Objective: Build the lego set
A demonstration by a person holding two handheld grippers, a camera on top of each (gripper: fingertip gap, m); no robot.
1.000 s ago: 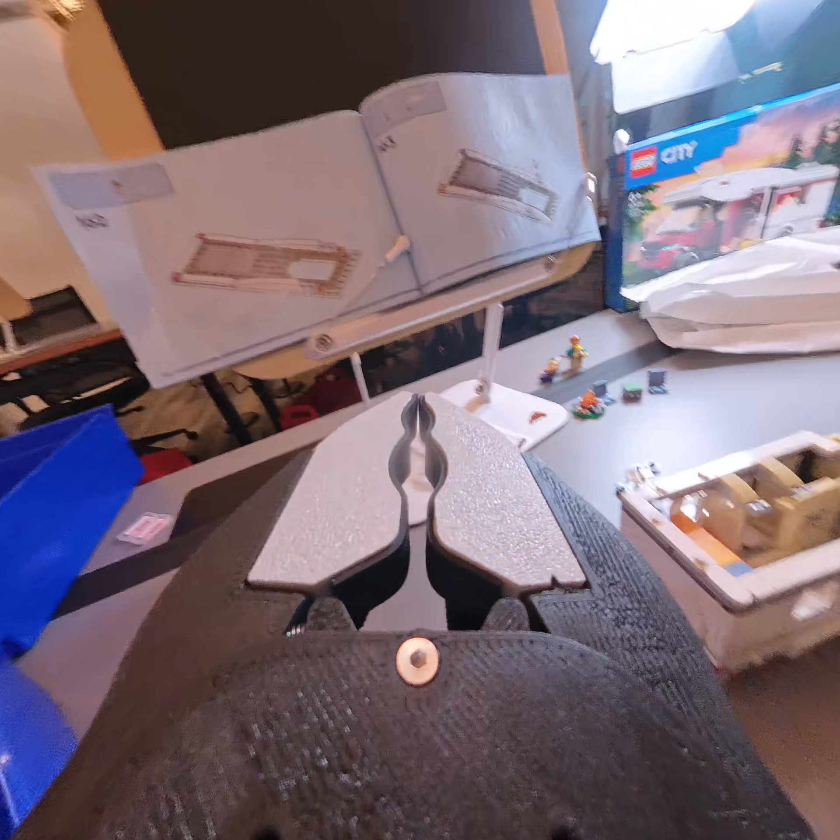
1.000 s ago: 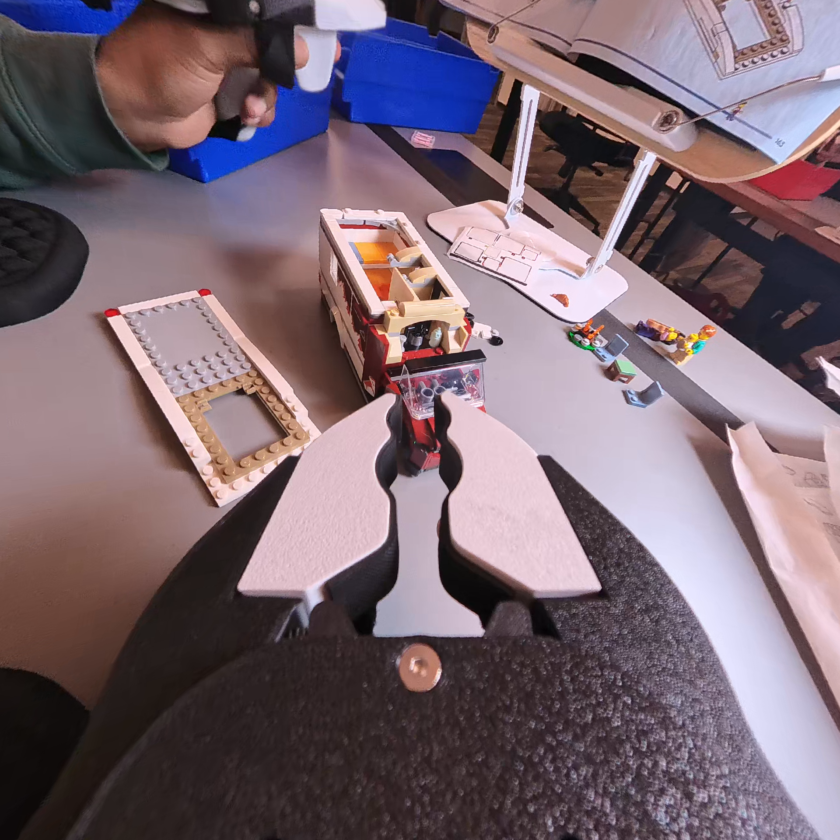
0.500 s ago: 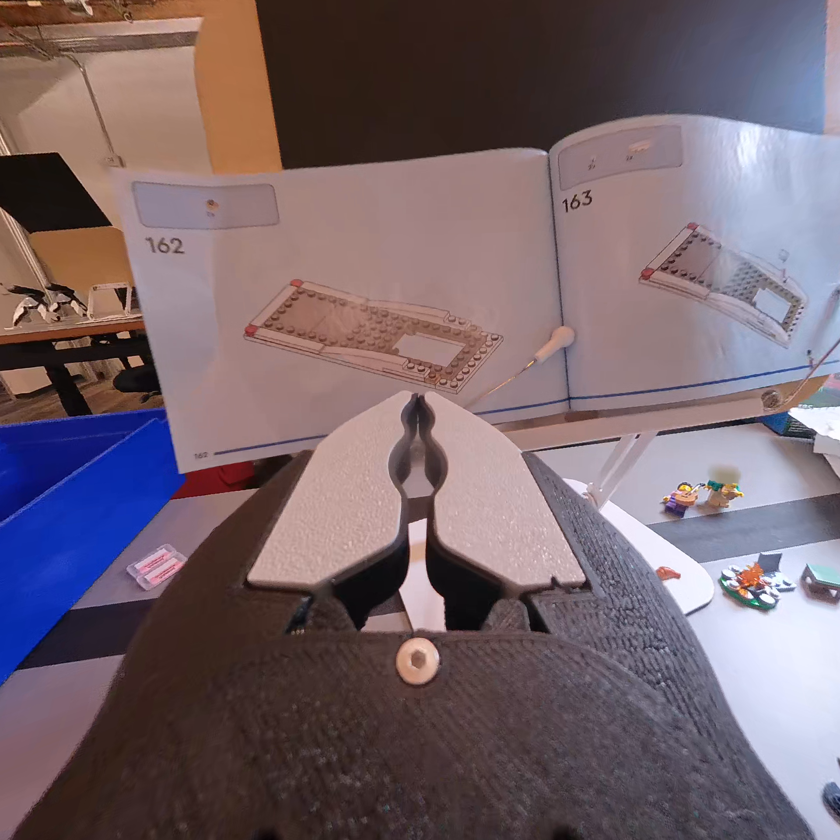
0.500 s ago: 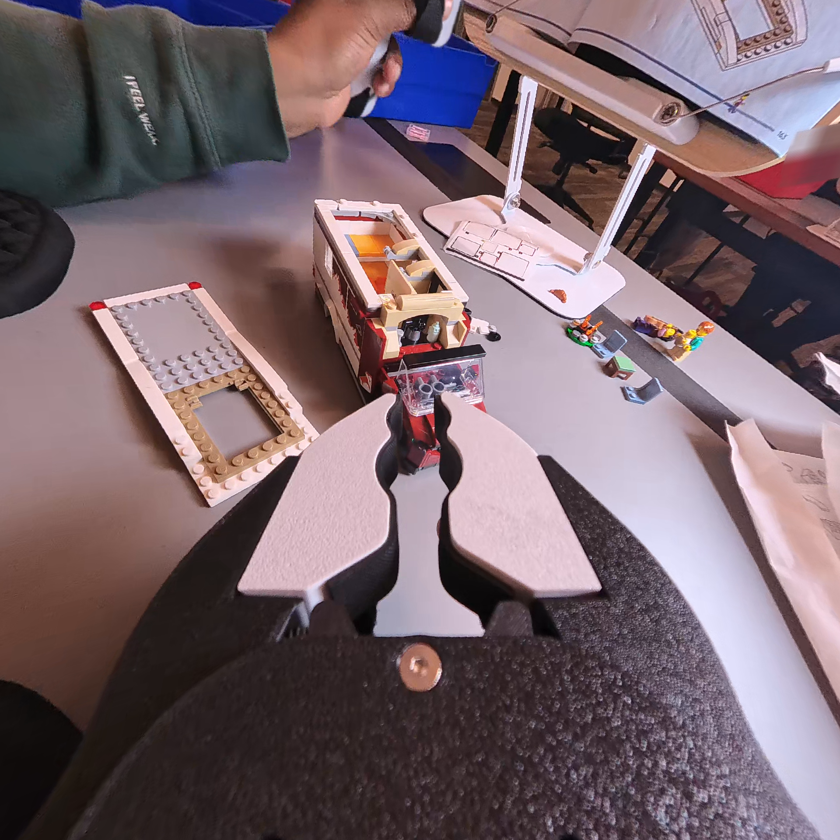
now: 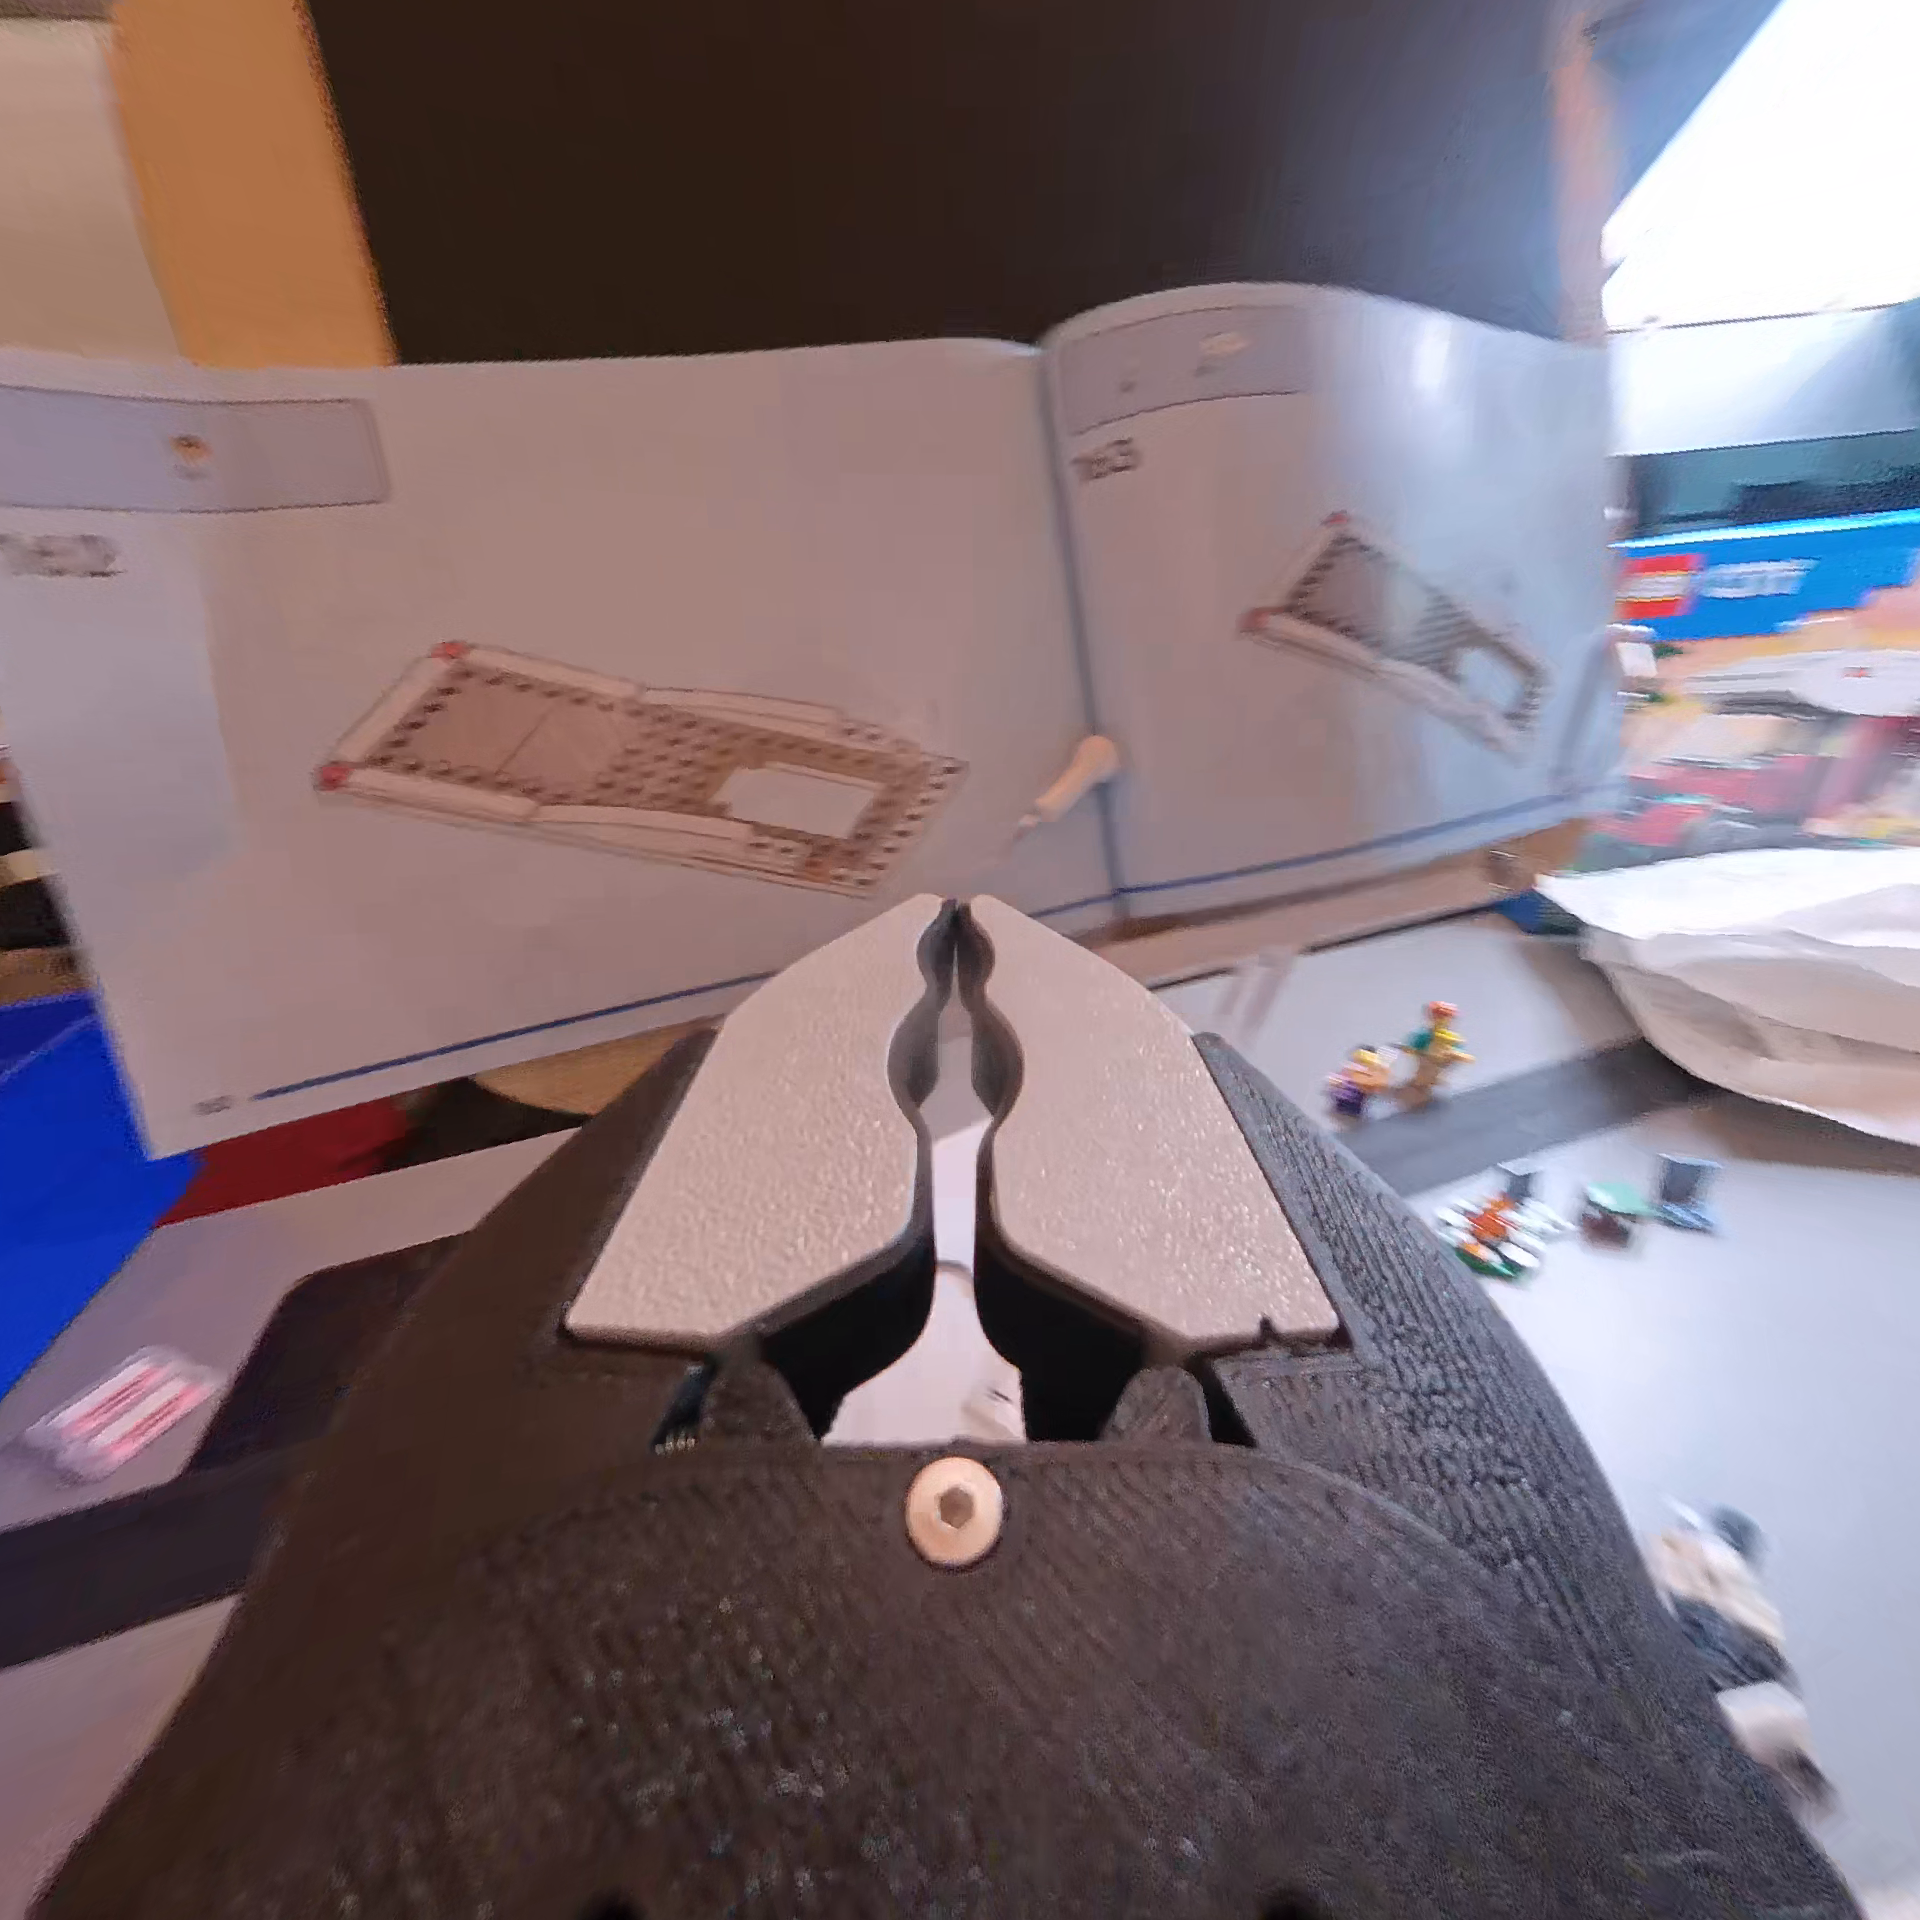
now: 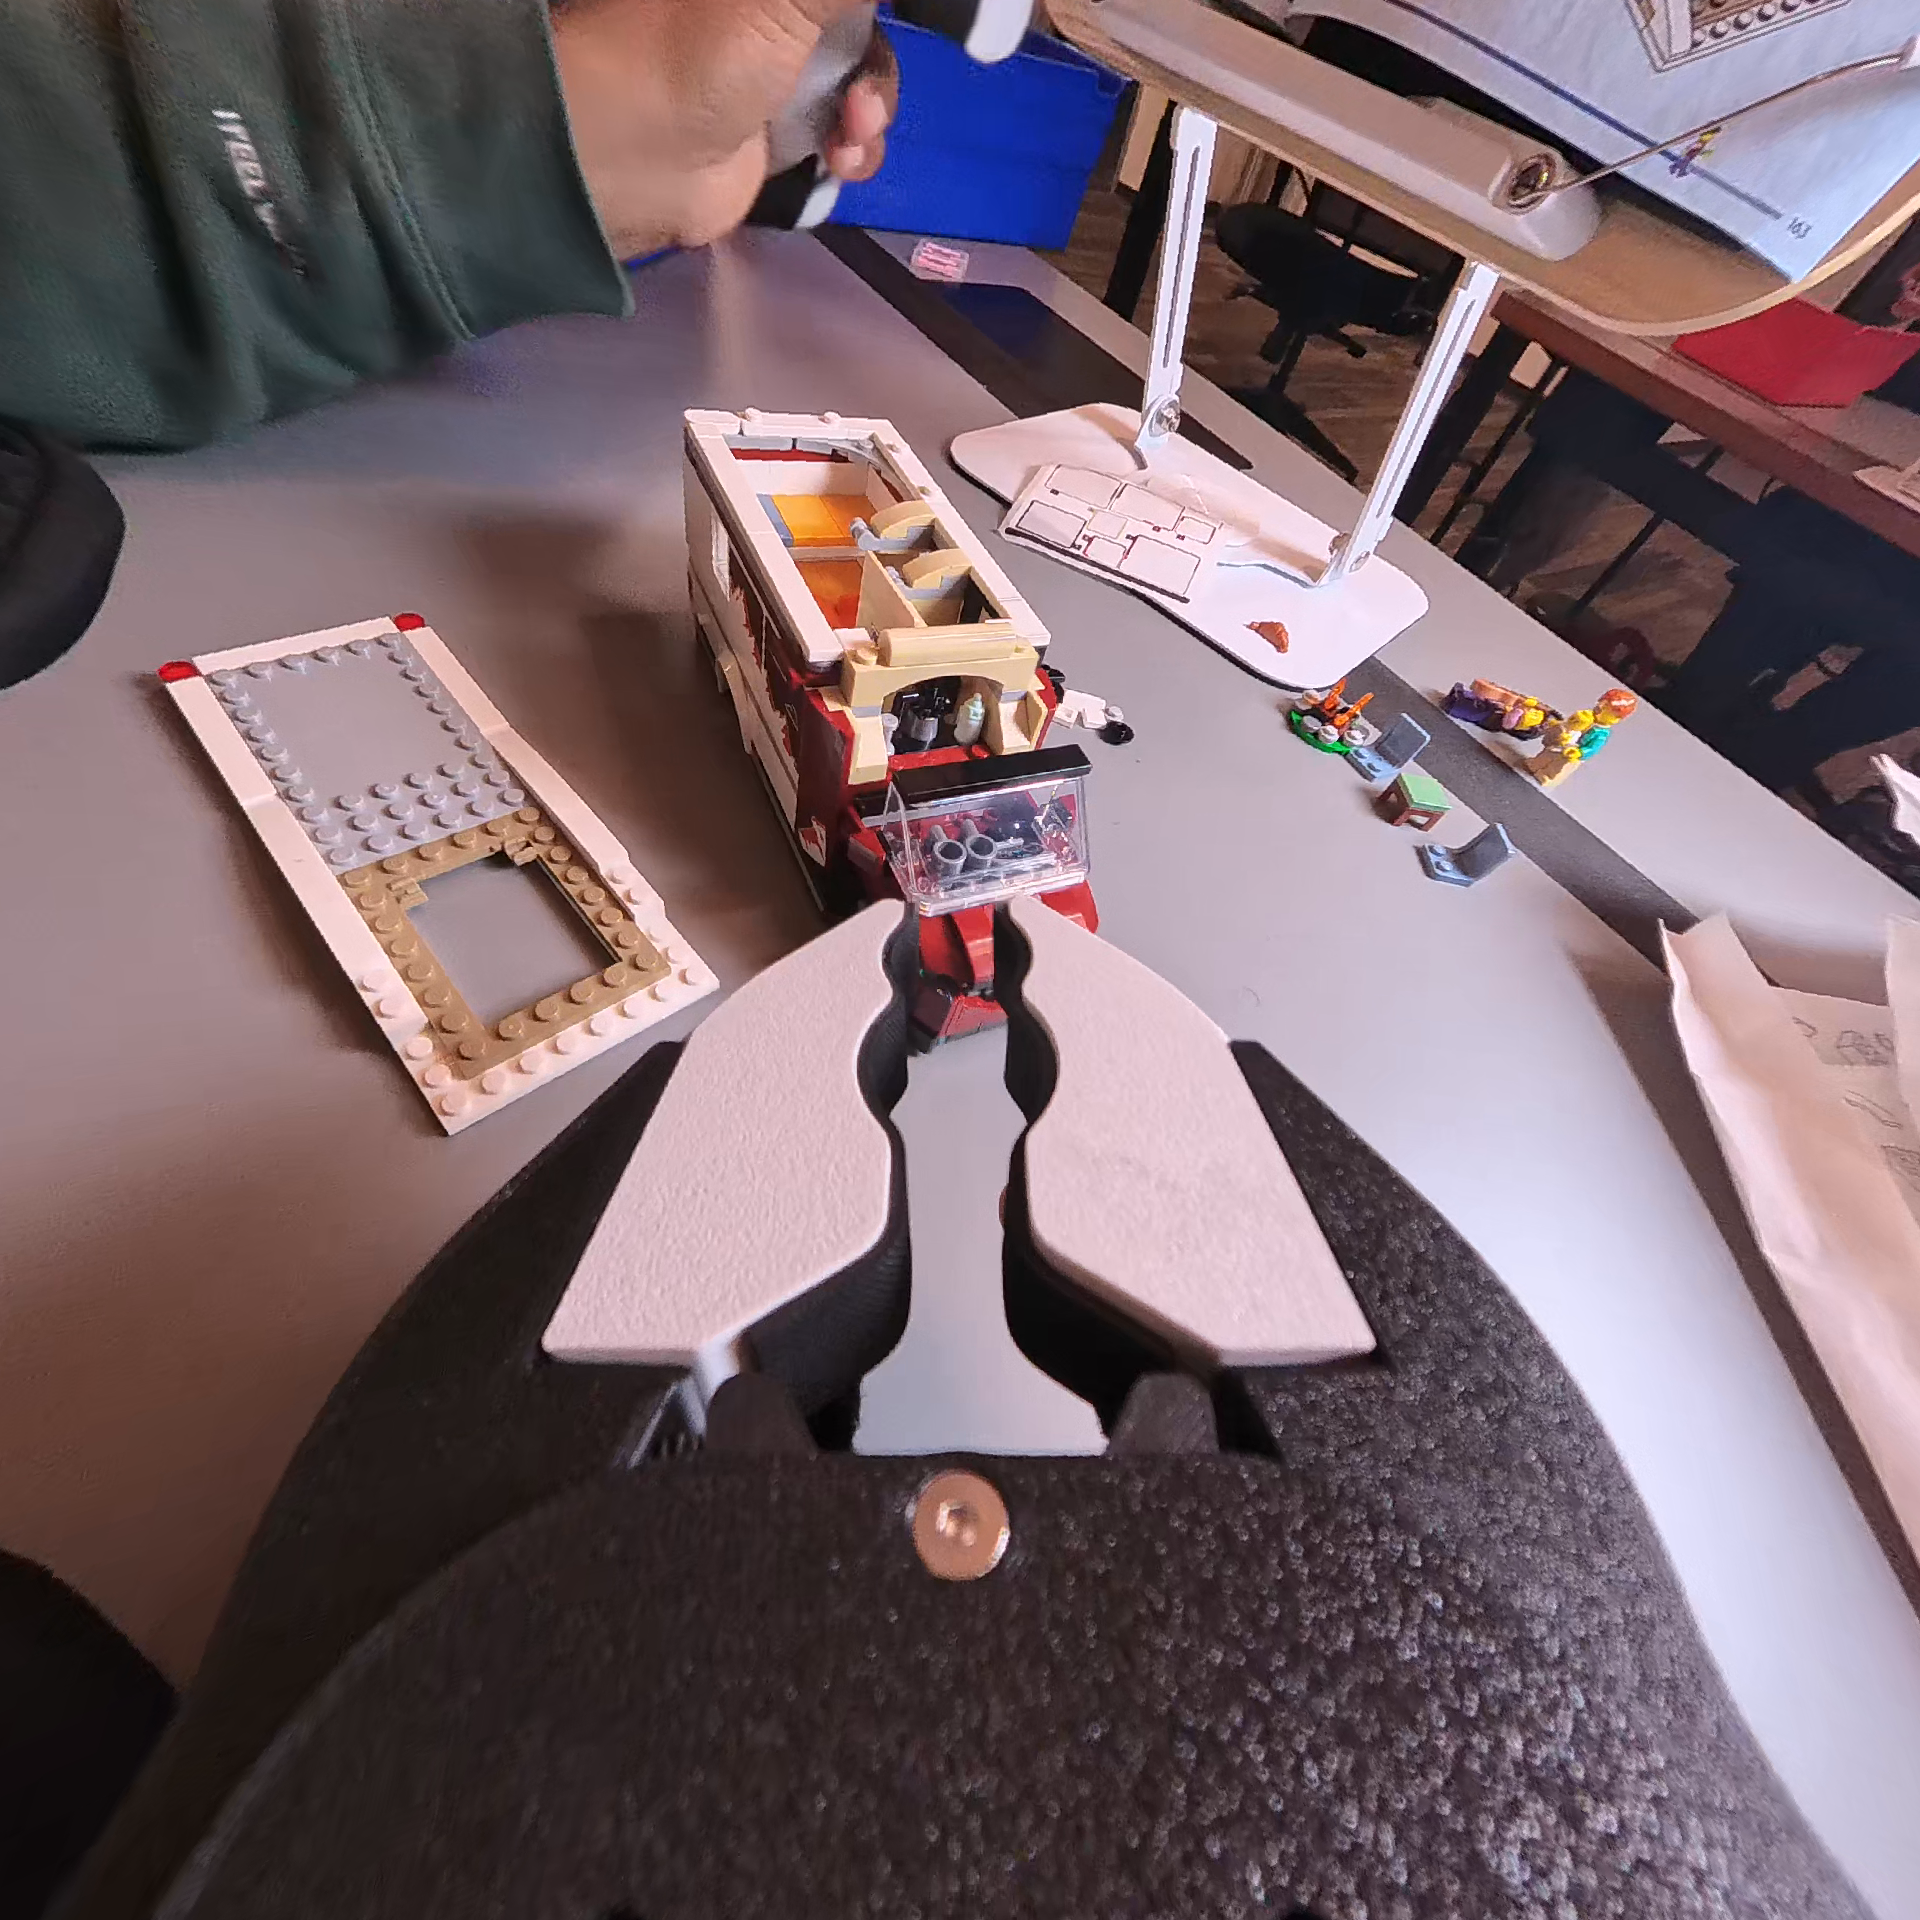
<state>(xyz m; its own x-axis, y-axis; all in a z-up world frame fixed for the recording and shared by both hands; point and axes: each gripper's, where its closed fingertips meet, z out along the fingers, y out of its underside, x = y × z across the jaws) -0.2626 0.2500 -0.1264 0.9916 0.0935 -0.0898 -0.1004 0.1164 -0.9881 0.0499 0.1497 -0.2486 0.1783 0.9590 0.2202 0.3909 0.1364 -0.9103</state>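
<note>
Since the earlier pictures, the left wrist view has swung to the right, so the open pale blue paper instruction book (image 5: 665,665) now sits further left and the blue toy box (image 5: 1766,665) shows at the right edge.

The left gripper (image 5: 956,914) is closed tight, its grey fingertips meeting on nothing, just in front of the book's lower edge.

The right gripper (image 6: 956,935) has a small gap, and the dark red nose of the red and white brick camper van (image 6: 883,665) sits in that gap; whether the pads press it cannot be told.

Left of the van lies the flat white, grey and tan studded roof plate (image 6: 416,831). To the right are small toy figures (image 6: 1558,727). At the upper left is a hand (image 6: 717,114) in a green sleeve.
</note>
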